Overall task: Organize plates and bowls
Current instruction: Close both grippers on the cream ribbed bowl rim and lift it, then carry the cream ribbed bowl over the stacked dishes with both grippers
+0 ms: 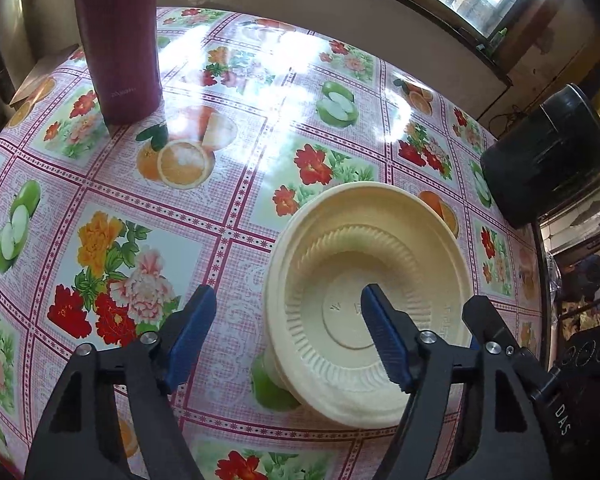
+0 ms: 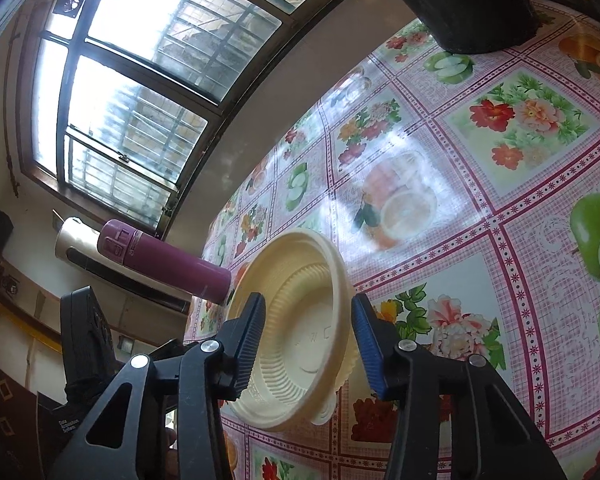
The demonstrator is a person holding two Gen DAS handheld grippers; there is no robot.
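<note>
Both claws, left claw (image 1: 288, 312) and right claw (image 2: 308, 328), gape released around stacked cream disposable bowls (image 1: 364, 304): light, flimsy; grip the rim.

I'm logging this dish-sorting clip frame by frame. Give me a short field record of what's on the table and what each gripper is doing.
surface: table under a glossy fruit-and-flower cloth
dishes: cream stack of plates and bowls, nested, near the table's front
other items: maroon bottle upright at the far left; black pot at the right edge
left gripper: open, holding nothing; one of its fingers is over the top dish, the other over the cloth
right gripper: open, fingers either side of the stack, not closed on it
backdrop: barred window
</note>
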